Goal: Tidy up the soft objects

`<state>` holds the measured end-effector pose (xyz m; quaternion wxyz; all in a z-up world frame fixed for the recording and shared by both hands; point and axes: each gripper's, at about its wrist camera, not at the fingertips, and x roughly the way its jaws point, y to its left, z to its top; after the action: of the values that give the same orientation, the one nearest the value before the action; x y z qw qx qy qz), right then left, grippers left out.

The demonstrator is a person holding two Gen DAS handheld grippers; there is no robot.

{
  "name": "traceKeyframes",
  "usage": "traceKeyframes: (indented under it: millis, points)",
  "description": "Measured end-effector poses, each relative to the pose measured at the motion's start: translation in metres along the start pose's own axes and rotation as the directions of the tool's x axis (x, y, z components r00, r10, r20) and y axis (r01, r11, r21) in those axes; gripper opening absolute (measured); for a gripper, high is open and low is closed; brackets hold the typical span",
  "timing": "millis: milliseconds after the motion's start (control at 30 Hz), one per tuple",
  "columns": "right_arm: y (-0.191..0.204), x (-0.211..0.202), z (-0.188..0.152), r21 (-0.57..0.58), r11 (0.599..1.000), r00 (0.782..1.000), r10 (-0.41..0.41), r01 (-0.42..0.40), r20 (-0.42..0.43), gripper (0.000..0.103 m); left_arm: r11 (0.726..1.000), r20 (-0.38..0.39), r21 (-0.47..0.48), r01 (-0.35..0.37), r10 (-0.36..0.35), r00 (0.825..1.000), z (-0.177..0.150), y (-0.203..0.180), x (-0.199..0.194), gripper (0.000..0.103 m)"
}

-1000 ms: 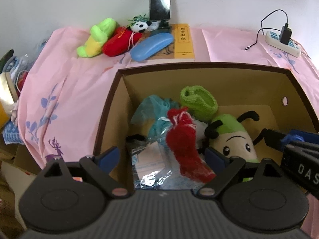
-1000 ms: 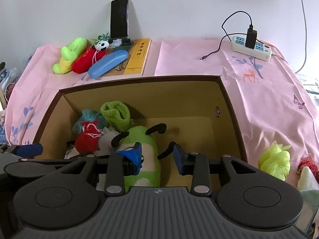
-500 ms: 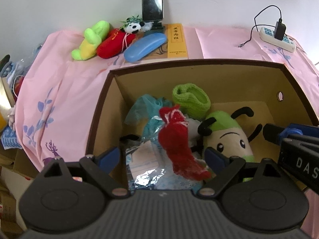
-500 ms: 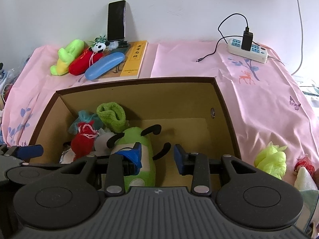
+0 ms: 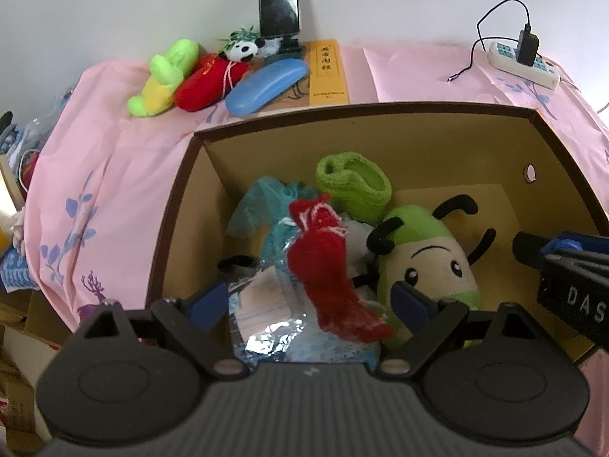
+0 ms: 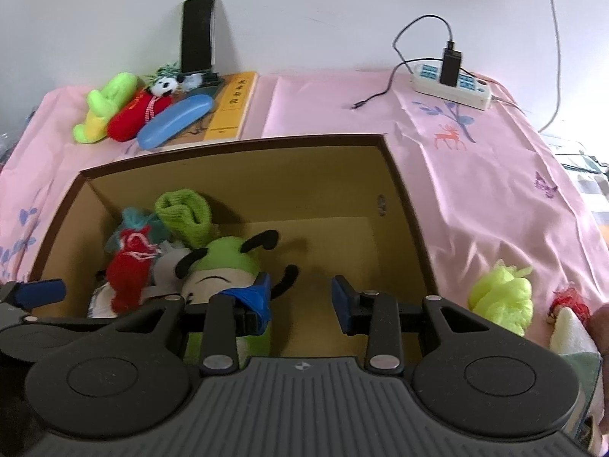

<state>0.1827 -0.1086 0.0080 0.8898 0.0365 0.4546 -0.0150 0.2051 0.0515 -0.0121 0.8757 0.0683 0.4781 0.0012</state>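
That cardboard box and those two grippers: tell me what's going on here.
A person is sorting soft toys into the cardboard box on a pink-covered table. Both the left gripper and the right gripper hover over the box with jaws apart, holding nothing. Inside lie a green bug plush, a red knitted pouch and a green sock. A yellow-green puff waits outside, right of the box.

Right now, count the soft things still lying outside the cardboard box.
5 that I can see. Green-yellow plush, red plush and panda lie behind the box; yellow-green pouf and a red-topped item lie on its right. More may be hidden.
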Motion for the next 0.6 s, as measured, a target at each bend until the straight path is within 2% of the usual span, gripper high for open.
traceKeyframes:
  millis: [267,600]
  points:
    - [-0.0028,0.0009,-0.0001,0.009,1.0,1.0,0.004,-0.004,-0.004,0.018,1.0,-0.004,0.023,0.014,-0.014,1.0,-0.0014,-0.0053,0.0023,0.092]
    - [0.0022,-0.0013,-0.0019,-0.002,1.0,1.0,0.03,-0.03,-0.005,0.018,1.0,0.0,0.001,-0.002,0.002,1.0,-0.0021,-0.0008,0.0014,0.092]
